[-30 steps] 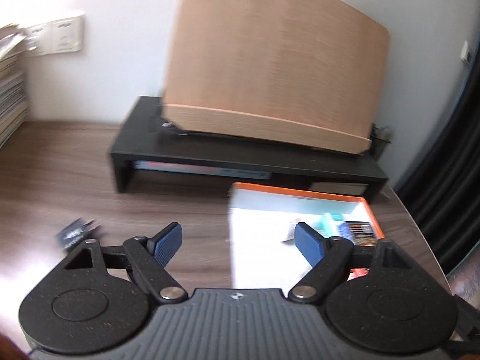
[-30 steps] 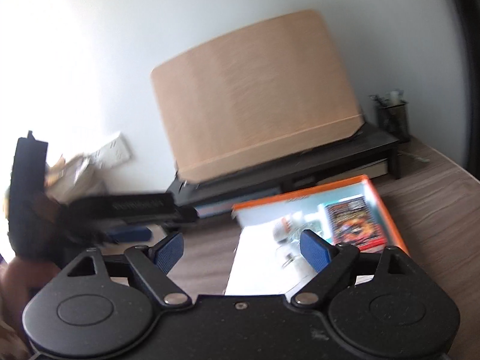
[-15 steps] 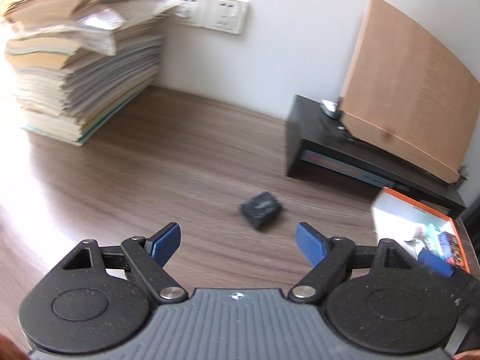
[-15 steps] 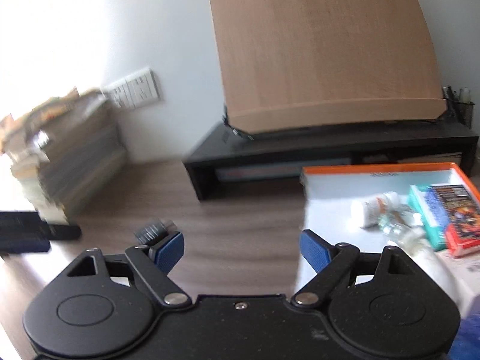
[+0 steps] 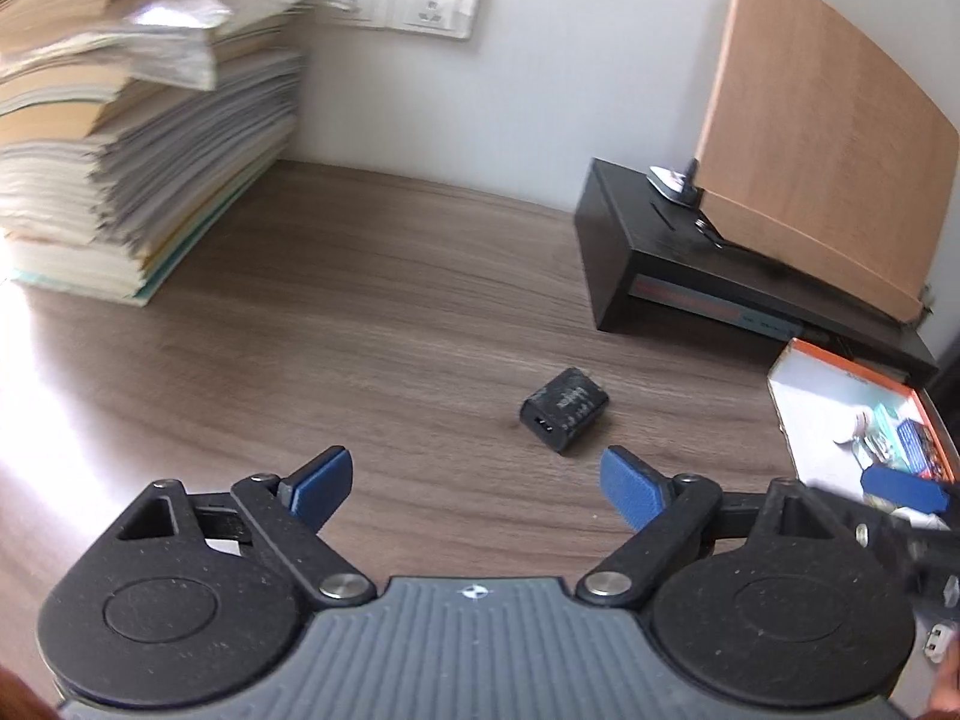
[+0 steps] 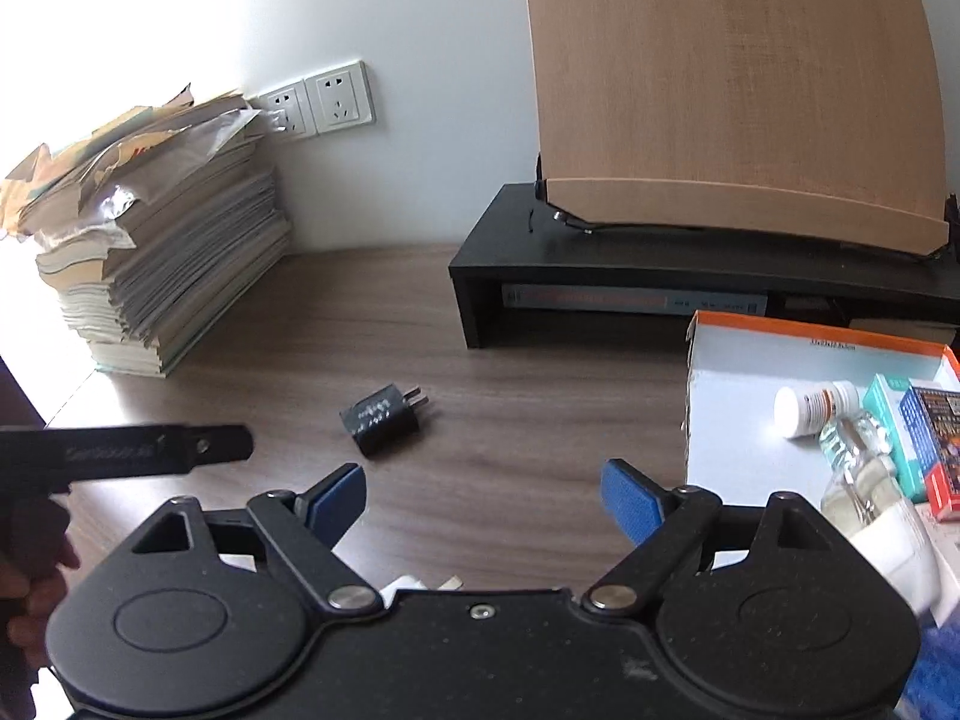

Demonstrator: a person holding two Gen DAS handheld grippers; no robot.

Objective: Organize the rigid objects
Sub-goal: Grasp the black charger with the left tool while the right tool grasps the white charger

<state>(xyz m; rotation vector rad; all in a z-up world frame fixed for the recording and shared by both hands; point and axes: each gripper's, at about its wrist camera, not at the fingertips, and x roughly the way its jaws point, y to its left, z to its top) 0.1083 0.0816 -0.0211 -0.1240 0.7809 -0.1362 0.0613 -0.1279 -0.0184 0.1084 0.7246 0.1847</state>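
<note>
while the black charger lies at frame centre on the counter, the left tongs, just widened, and right tongs stand spread, nothing between them.

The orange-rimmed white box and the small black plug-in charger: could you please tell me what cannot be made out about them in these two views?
- Orange-rimmed white box, right wrist view: cut off by the right edge and the right gripper, so its full contents stay unknown.
- Same box, left wrist view: contents too small to identify.
- Small black plug-in charger: printed text too small in both views; prongs hidden behind its body in the left wrist view.
</note>
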